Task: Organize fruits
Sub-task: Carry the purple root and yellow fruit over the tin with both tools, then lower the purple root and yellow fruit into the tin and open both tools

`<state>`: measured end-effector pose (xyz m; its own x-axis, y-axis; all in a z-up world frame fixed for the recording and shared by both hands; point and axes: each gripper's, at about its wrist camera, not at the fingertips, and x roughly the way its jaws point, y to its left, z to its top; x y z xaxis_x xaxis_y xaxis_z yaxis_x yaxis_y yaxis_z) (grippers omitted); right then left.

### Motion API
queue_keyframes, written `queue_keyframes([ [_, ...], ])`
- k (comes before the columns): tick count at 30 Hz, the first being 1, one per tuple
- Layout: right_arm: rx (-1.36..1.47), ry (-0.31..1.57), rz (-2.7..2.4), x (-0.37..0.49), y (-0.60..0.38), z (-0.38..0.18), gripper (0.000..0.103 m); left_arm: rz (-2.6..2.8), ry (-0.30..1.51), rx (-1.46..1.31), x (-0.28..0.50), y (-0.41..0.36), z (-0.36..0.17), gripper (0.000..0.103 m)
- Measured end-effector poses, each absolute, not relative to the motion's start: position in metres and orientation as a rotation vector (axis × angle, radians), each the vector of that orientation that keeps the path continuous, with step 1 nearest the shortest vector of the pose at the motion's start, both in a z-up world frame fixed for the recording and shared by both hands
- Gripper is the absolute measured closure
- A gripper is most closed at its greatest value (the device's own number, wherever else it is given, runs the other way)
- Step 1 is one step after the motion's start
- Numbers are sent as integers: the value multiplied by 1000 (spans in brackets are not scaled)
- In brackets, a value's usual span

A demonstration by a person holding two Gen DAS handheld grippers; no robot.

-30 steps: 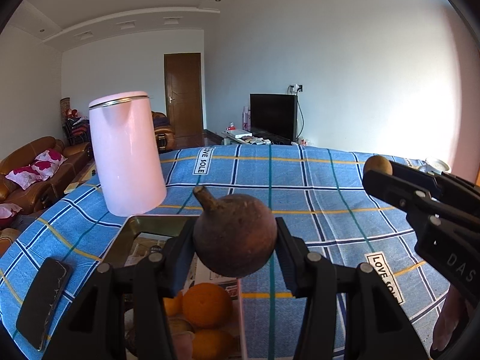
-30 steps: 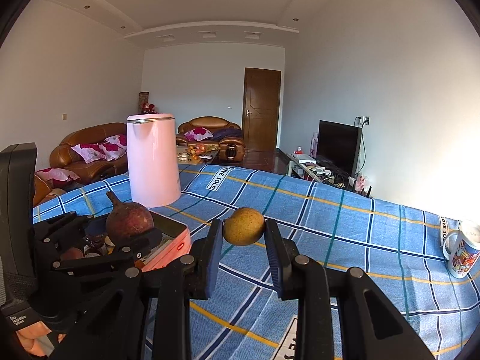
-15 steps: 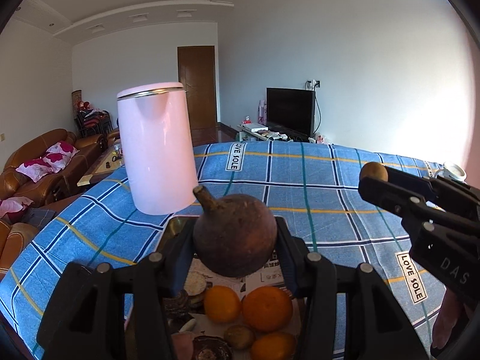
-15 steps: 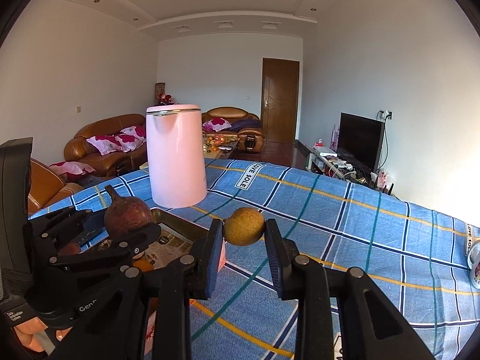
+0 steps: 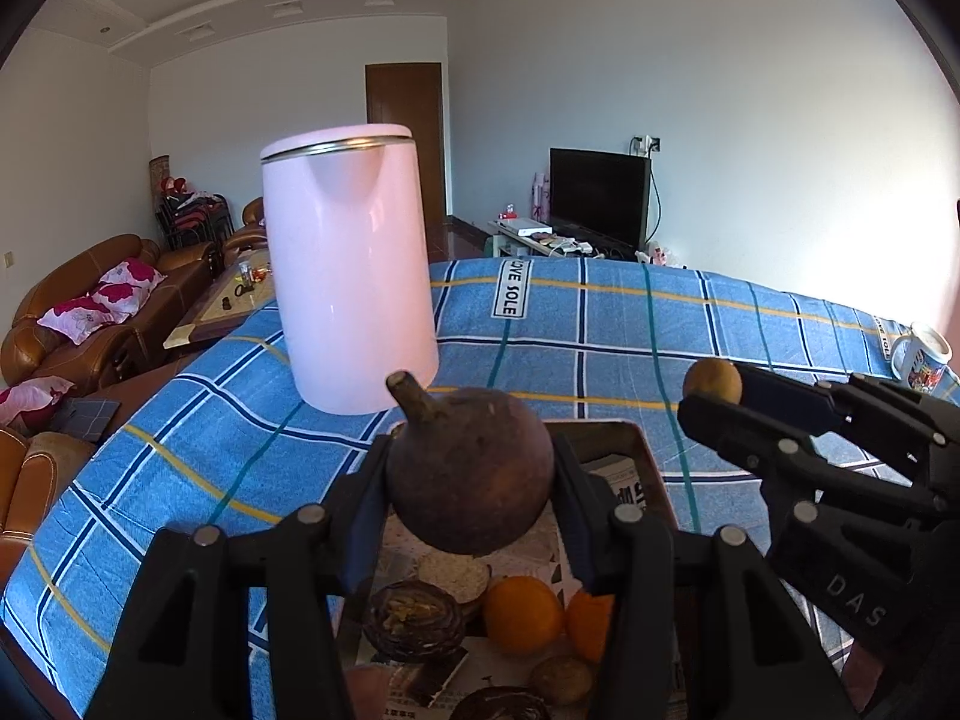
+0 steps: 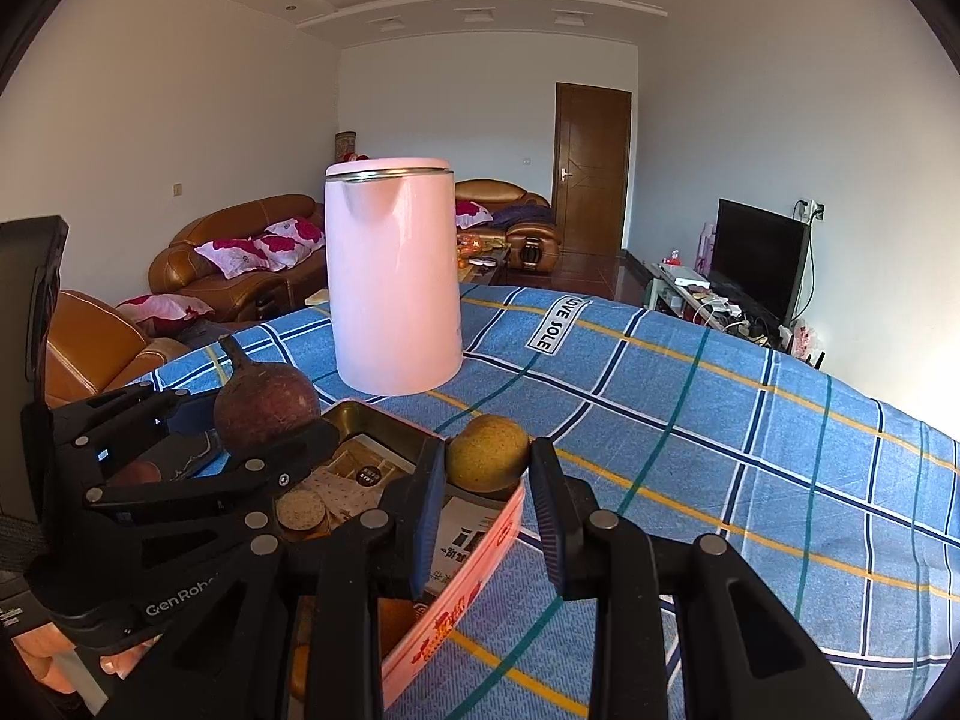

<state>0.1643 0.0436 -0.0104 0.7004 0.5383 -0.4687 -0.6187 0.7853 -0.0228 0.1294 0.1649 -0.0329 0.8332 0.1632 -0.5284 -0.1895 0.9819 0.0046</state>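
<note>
Left gripper (image 5: 469, 501) clamped on dark mangosteen (image 5: 469, 471), hovering over tin tray (image 6: 480, 531); oranges (image 5: 523, 613) directly below fingertips. Lower gently into free gap, avoid crushing fruit beneath, then release. Right gripper (image 6: 487, 477) pinching small yellow-brown fruit (image 6: 487, 452) above tray's near rim; shift inward before opening.

Surface (image 5: 600, 324) covered by a blue plaid cloth with yellow, teal and dark lines and white "LOVE SOLE" labels. Standing directly on it: a tall pink cylindrical kettle (image 5: 351, 276) with a metal rim, upright; just in front of it, a shallow rectangular metal tin with pink outer walls (image 6: 474, 564); well apart, at the far edge, a printed white ceramic mug (image 5: 921, 357).
</note>
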Motion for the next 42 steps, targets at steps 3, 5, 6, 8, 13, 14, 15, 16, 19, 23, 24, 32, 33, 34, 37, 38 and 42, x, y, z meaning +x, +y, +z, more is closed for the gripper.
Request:
queue_keyframes([
  [3,-187,481,659,167,52,-14,73,185,572,-57,133,171,-35,51],
  [5,-199,492,664,168,58,-17,73,184,584,-62,135,175,-36,51],
  [6,-201,495,666,169,60,-19,73,186,588,-63,135,176,-36,51],
  [8,-198,506,670,171,63,-21,73,189,597,-68,137,180,-37,51],
  [13,-198,539,674,173,71,-27,73,195,617,-70,142,187,-39,51],
  [14,-199,548,675,174,72,-28,73,195,624,-67,143,188,-40,51],
  [15,-202,556,674,175,74,-29,73,194,630,-66,145,189,-41,51],
  [16,-206,562,673,175,75,-31,73,196,637,-67,146,189,-42,51],
  [19,-211,577,670,175,77,-33,72,195,652,-66,149,190,-43,51],
  [23,-221,605,665,178,80,-36,72,199,681,-58,152,191,-45,51],
  [24,-220,611,665,179,80,-36,72,198,690,-57,154,192,-45,51],
  [32,-254,671,663,179,86,-46,72,189,737,-22,159,190,-49,51],
  [33,-258,676,661,179,86,-47,72,191,738,-21,158,189,-49,51],
  [34,-261,683,658,180,87,-47,72,195,740,-18,158,189,-49,51],
  [37,-265,688,655,180,87,-48,72,193,752,-12,160,188,-49,51],
  [38,-265,689,652,179,87,-48,72,193,757,-10,160,188,-49,51],
  [42,-257,694,658,179,87,-48,72,184,765,-10,160,188,-50,50],
])
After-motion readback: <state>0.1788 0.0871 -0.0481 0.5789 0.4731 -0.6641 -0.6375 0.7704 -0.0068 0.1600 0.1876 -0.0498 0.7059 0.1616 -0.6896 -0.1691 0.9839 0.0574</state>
